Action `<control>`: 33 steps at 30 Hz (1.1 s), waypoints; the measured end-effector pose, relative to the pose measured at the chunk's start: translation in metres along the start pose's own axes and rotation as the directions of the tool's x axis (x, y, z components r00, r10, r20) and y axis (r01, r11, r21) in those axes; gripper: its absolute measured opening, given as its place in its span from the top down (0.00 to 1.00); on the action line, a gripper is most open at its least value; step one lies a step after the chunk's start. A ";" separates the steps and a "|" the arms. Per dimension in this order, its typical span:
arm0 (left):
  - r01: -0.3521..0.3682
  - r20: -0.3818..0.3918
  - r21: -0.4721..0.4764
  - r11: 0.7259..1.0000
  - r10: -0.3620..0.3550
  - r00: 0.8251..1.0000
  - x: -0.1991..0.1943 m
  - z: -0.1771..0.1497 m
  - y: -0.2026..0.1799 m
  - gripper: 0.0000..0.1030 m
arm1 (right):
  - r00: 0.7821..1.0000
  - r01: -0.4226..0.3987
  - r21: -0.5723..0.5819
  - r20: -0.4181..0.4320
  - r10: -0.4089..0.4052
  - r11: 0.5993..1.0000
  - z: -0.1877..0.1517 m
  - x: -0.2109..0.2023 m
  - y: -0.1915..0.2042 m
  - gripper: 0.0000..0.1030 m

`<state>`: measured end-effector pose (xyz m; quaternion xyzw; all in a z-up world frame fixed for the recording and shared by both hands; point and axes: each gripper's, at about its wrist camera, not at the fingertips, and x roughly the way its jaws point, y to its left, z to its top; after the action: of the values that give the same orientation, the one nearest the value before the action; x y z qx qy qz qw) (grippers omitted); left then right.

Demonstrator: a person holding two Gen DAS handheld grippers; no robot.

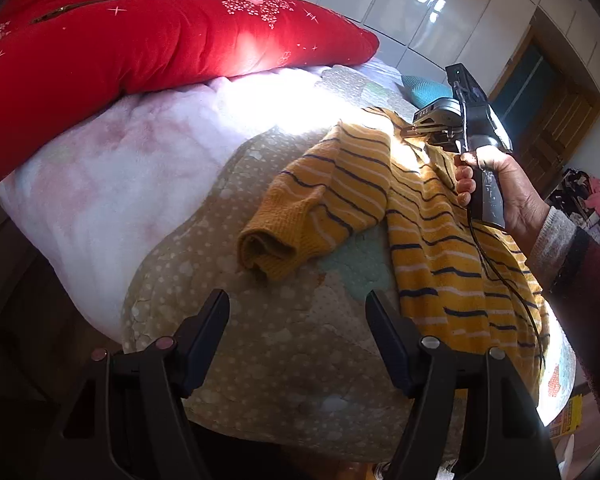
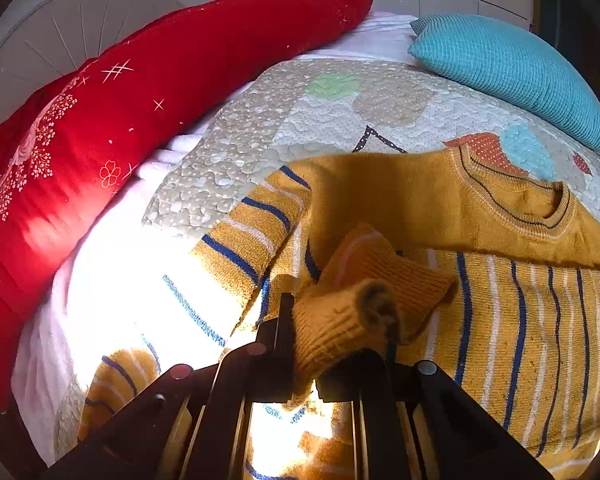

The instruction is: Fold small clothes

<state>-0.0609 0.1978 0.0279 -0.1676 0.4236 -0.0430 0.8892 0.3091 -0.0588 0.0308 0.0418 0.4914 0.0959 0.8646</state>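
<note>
From the left wrist camera, the left gripper (image 1: 296, 312) fills the bottom of the frame, its two black fingers standing well apart with nothing between them, over a dotted beige quilt (image 1: 268, 360). The yellow striped sweater (image 1: 440, 248) lies on the quilt right of centre, one sleeve folded toward the middle with its cuff (image 1: 264, 248) just above the gripper. At upper right a hand (image 1: 496, 184) holds the right gripper (image 1: 424, 128) over the sweater's top edge; whether it grips anything cannot be told here. A red pillow (image 1: 148, 44) fills the upper left, resting on a pale pink blanket (image 1: 112, 184).

From the right wrist camera, the right gripper (image 2: 332, 344) at bottom centre is nearly closed, pinching a ribbed yellow sleeve cuff (image 2: 364, 312). The sweater spreads across the lower right, its neck opening (image 2: 540, 208) toward the right edge. A teal pillow (image 2: 512, 68) sits upper right, the red pillow upper left.
</note>
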 end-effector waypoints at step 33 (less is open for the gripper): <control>-0.182 0.121 -0.339 0.923 0.235 0.964 -0.054 0.005 0.126 0.29 | 0.954 -0.298 -0.626 -0.167 0.249 0.721 -0.211 -0.065 0.212 0.37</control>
<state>-0.0995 0.3296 0.0285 -0.2687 0.3678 0.1360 0.8798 0.0689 0.1306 0.0125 -0.1889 0.4470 0.3868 0.7841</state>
